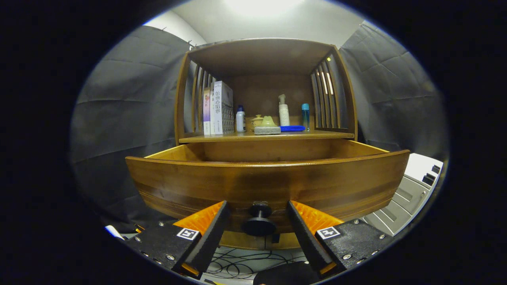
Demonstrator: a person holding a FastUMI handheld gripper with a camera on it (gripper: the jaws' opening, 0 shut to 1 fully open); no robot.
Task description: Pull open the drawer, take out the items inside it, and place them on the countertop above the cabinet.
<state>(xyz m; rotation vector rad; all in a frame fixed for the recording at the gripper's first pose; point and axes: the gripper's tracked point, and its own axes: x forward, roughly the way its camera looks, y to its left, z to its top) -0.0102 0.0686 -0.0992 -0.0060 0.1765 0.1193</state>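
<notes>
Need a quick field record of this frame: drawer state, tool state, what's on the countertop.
drawer: pulled open; inside hidden behind its front panel
knob: between the fingers, untouched by either
tool: open, fingers apart on either side of the knob
countertop: holds books, a small white bottle, a pump bottle, a teal-capped bottle, a sponge, a flat blue item
task stage: drawer open, whether anything is left inside cannot be told
</notes>
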